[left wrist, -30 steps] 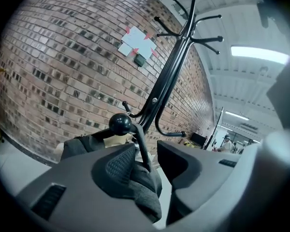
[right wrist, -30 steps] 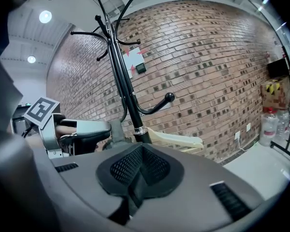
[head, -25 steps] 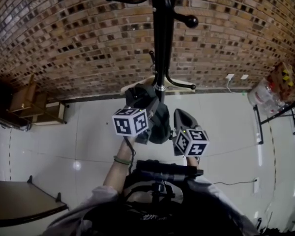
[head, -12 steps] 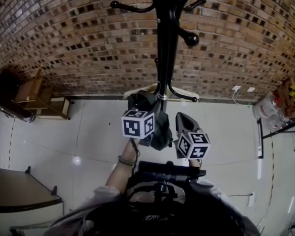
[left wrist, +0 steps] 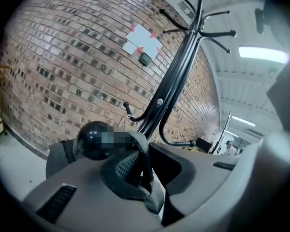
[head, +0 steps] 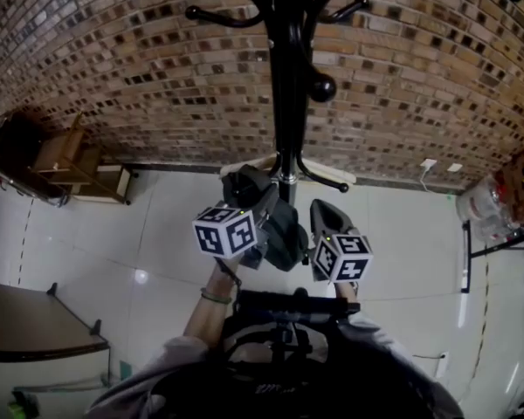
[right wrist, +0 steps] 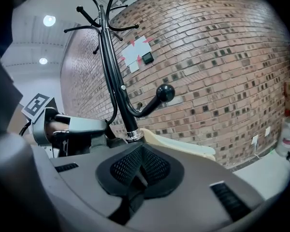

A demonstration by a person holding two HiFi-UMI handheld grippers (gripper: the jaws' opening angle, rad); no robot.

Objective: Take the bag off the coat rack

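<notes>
Between the pads of my left gripper [left wrist: 147,174] the dark strap [left wrist: 145,161] of the bag is sitting. The jaws are closing on it at this moment, and the pads are looking to press it from both sides. I am taking the strap just beside the round black knob [left wrist: 93,140] of a low hook. The strap is looping over that hook, and the knob is what is stopping it from sliding off. Gripping so near to the knob is giving me, I think, the shortest way to lift the loop up and over it. The grey bag [left wrist: 58,157] itself is hanging beside and below the knob, close to the pole of the coat rack [left wrist: 176,76].

My right gripper [right wrist: 141,170] is waiting with its jaws pressed together and nothing between them, pointing toward the lower part of the pole. I am judging that it is standing near so it can support the bag once the strap is free.

From the head view, both grippers are working low in front of the rack, with the bag [head: 284,234] between them and the brick wall [head: 113,77] behind. The bag is not yet off. The risk I am seeing is the strap catching on the knob.
</notes>
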